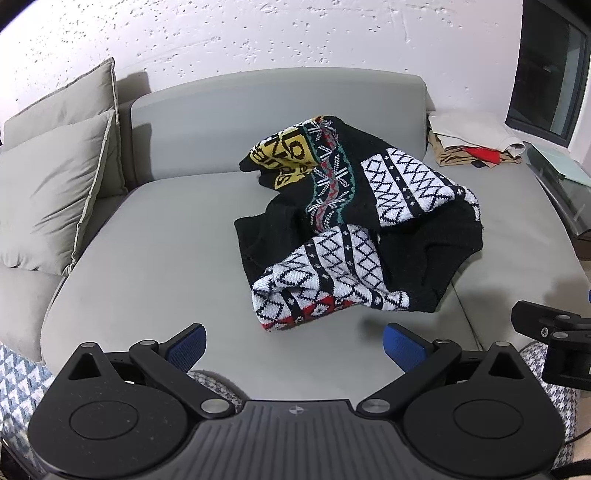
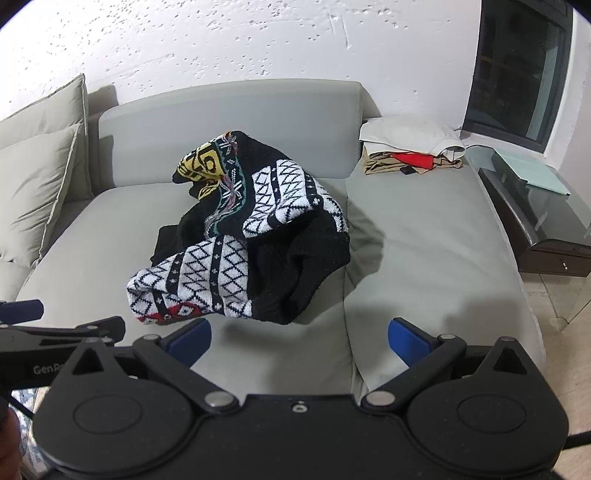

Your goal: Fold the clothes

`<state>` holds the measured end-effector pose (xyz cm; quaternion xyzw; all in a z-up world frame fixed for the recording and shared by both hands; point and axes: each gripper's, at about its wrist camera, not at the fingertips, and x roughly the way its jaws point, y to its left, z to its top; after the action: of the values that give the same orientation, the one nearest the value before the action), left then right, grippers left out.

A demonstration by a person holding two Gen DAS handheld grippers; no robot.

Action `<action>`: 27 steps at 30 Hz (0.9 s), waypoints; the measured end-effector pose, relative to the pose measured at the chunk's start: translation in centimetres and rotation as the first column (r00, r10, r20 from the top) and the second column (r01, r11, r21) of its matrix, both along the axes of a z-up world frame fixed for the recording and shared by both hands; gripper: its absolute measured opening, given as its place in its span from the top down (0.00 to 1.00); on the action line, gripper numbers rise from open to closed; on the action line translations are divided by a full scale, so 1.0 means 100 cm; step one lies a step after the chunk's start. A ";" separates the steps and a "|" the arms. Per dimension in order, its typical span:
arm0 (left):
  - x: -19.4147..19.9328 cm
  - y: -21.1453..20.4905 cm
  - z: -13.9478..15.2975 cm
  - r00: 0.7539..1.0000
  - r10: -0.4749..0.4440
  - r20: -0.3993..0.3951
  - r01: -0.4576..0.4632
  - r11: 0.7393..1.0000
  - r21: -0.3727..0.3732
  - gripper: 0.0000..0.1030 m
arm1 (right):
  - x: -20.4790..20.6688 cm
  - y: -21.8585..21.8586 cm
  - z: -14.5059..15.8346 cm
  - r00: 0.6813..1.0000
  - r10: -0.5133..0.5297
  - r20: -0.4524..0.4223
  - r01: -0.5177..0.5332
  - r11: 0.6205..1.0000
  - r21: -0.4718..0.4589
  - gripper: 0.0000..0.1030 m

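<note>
Patterned sweater point(image 1: 354, 225) point(image 2: 247, 240) crumpled mid-frame on grey sofa point(image 1: 155, 266) point(image 2: 424, 258), just beyond both tongs. Left gripper point(image 1: 293, 347) wide open, empty. Right gripper point(image 2: 299, 341) wide open, empty. Folded pile point(image 1: 476, 144) point(image 2: 410, 146) upper right.

A grey sofa point(image 1: 159, 266) fills the middle of the scene, its seat broad and flat and its low backrest point(image 1: 280, 110) running along the far side. Two beige cushions point(image 1: 55, 184) lean one behind the other at the far left. Behind everything stands a white wall point(image 1: 295, 33) pitted with small holes. At the far right a dark window point(image 1: 550, 77) is set into that wall. Below the window, just beside the sofa's right edge, stands a dark side table with a glass top point(image 2: 535, 206), and a pale green sheet point(image 2: 532, 170) lies on it. A blue-and-white patterned rug point(image 1: 18, 376) shows at the near left.
</note>
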<state>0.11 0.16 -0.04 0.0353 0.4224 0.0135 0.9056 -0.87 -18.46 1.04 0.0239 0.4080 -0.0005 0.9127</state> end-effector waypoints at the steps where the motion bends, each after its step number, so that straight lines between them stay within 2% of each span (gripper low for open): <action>1: 0.000 0.001 0.000 1.000 0.000 -0.004 0.000 1.000 0.000 0.01 | 0.000 0.000 0.000 1.000 0.000 0.001 0.000 1.000 0.001 0.00; 7: 0.000 -0.004 0.000 1.000 0.001 0.008 -0.002 1.000 0.018 0.01 | 0.000 0.002 -0.002 1.000 0.001 0.005 -0.001 1.000 0.005 0.00; 27: 0.000 -0.002 -0.001 1.000 -0.004 0.003 0.004 1.000 0.007 0.01 | 0.001 0.004 -0.005 1.000 0.009 -0.001 -0.009 1.000 0.001 0.00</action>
<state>0.12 0.01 -0.11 0.0391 0.4209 0.0132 0.9062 -0.73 -18.02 0.58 0.0226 0.4087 0.0037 0.9124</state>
